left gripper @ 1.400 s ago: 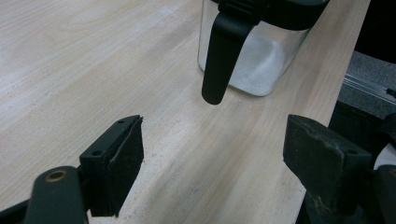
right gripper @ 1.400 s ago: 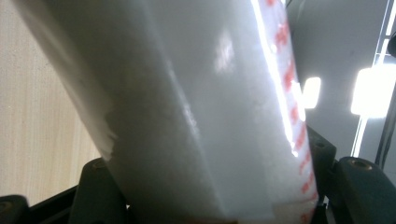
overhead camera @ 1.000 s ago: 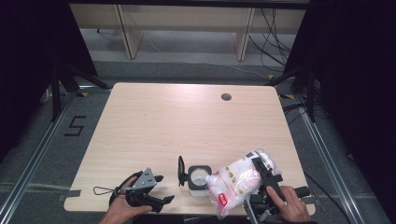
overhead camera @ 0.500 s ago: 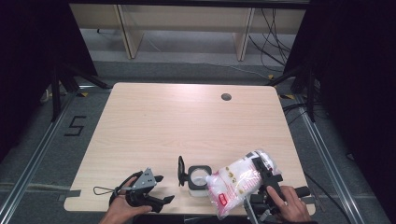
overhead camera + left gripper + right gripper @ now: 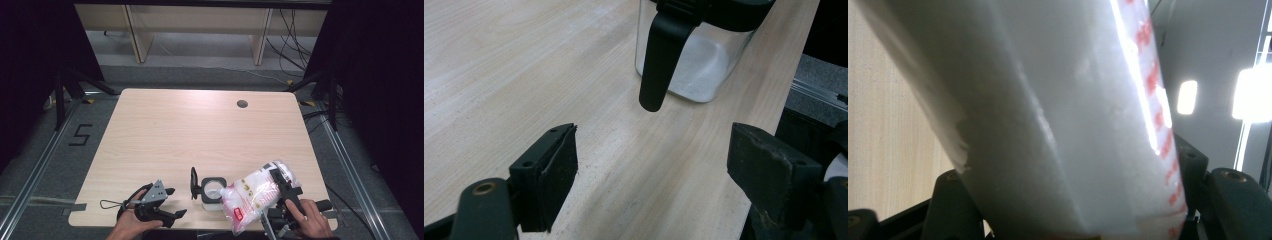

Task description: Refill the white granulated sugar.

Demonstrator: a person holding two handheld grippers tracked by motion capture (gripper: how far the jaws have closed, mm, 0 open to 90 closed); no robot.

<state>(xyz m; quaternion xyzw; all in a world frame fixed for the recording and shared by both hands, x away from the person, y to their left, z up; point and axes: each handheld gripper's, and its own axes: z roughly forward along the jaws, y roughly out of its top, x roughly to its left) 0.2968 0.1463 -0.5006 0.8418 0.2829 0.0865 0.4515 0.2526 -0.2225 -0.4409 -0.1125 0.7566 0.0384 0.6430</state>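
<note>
Near the table's front edge stands a clear square container (image 5: 212, 190) with a black rim, its black lid (image 5: 194, 183) swung open to the left. White powder lies in its bottom (image 5: 696, 65), and the lid's black flap (image 5: 661, 55) hangs in front. My right gripper (image 5: 281, 189) is shut on a plastic bag of white powder with red print (image 5: 252, 197), tilted with its lower end over the container. In the right gripper view the bag (image 5: 1058, 115) sits between both jaws. My left gripper (image 5: 176, 201) rests open left of the container, nothing between its jaws (image 5: 656, 150).
The light wooden table (image 5: 200, 130) has a round cable hole (image 5: 242, 103) at its far right. Beyond the far edge are wooden shelf legs and cables on the floor. The container stands close to the front edge.
</note>
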